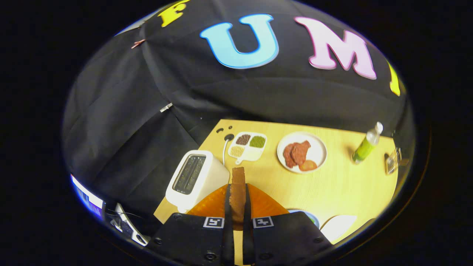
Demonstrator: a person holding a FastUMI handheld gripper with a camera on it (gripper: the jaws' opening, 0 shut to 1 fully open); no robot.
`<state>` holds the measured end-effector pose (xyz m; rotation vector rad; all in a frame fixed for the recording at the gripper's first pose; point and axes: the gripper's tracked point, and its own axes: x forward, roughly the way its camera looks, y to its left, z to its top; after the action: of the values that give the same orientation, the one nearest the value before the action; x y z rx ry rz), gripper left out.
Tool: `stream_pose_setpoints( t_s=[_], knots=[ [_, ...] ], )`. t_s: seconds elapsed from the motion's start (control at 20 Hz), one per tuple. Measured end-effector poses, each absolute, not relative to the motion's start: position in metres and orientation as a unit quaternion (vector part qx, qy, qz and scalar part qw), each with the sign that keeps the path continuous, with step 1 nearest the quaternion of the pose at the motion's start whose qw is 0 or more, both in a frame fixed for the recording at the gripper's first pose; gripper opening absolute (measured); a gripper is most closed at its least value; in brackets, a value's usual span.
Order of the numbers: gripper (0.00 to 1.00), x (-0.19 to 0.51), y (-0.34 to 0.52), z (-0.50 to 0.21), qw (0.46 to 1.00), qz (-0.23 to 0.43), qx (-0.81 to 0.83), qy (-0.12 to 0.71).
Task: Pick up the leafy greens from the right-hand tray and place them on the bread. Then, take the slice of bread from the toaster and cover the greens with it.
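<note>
A brown slice of bread (pixel 238 176) stands edge-on between my fingers, and my gripper (pixel 237 190) is shut on it, held well above the table. Straight below the slice lies an orange tray (pixel 268 205), mostly covered by the fingers; what rests on it is hidden. The white toaster (pixel 196 177) stands just left of the fingers at the table's left edge, its top slot dark and showing no bread.
Beyond the fingers on the wooden table (pixel 343 184) are a white divided dish of grains (pixel 247 146), a white plate with meat pieces (pixel 302 152), a green bottle (pixel 366 145) and a small clear object (pixel 392 160). A blue-rimmed dish (pixel 309 216) and a white plate (pixel 338 226) sit close on the right.
</note>
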<state>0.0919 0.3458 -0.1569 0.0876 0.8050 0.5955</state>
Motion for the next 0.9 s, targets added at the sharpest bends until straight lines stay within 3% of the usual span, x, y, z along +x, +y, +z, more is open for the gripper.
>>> stream_pose_setpoints(
  t_s=[0.5,0.9],
  knots=[
    [0.13,0.065,0.259,-0.256,0.855,0.239,0.123,0.444],
    [0.13,0.069,0.214,-0.306,0.859,0.207,0.153,0.442]
  ],
)
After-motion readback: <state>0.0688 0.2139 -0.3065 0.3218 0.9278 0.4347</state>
